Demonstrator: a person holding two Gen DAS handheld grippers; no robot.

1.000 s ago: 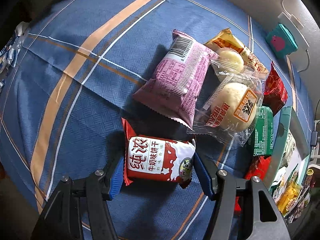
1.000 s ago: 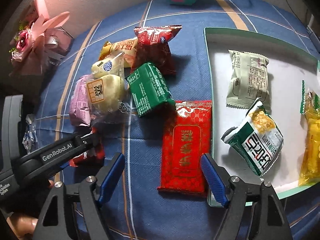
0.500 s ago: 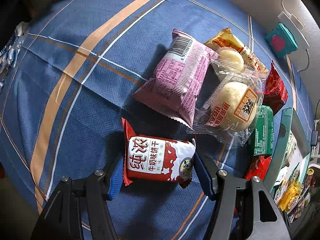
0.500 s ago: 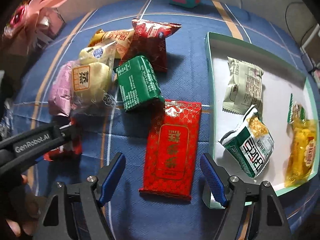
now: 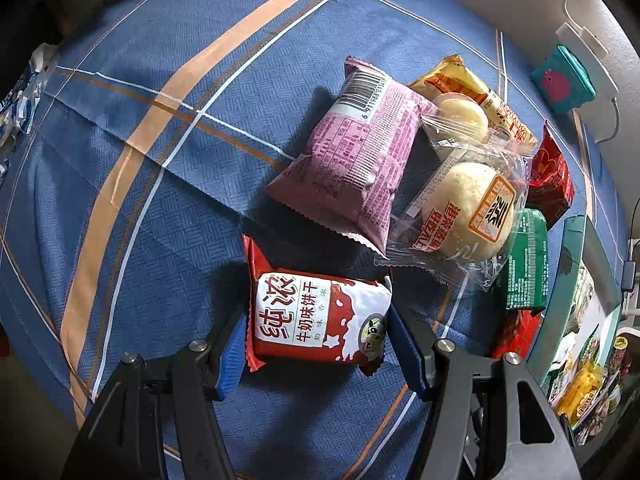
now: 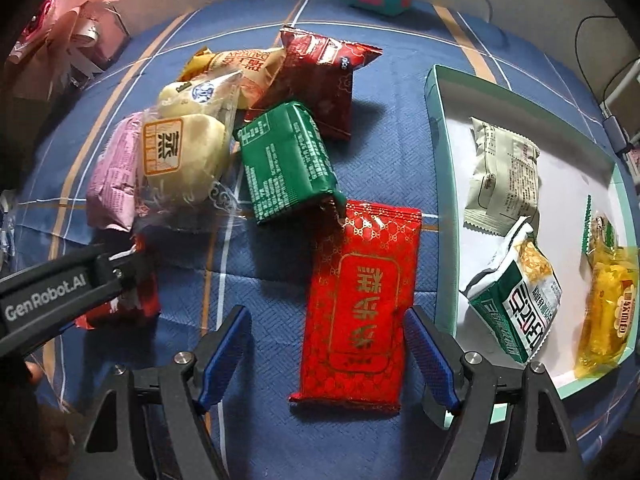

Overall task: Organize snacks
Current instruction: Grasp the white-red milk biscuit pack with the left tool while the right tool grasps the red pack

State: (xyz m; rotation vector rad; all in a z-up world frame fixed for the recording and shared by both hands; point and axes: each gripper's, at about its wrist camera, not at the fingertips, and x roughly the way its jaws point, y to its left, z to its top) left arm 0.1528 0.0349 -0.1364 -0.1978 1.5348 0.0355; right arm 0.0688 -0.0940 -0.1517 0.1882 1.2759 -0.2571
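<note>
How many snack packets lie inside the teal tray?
3 visible: a grey-beige foil packet at the far side, a green-and-white packet below it, a yellow packet at right; others may be hidden.

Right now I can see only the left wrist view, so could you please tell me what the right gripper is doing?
Observer: The right gripper is open, its fingers on either side of a long red packet that lies flat on the blue cloth.
Operator: Thank you. Is that packet inside the tray?
Observer: No, it lies outside the tray, beside its wall, with a strip of cloth showing between them.
Operator: And what does the tray hold?
Observer: Three packets: a pale one, a green-and-white one and a yellow one.
</note>
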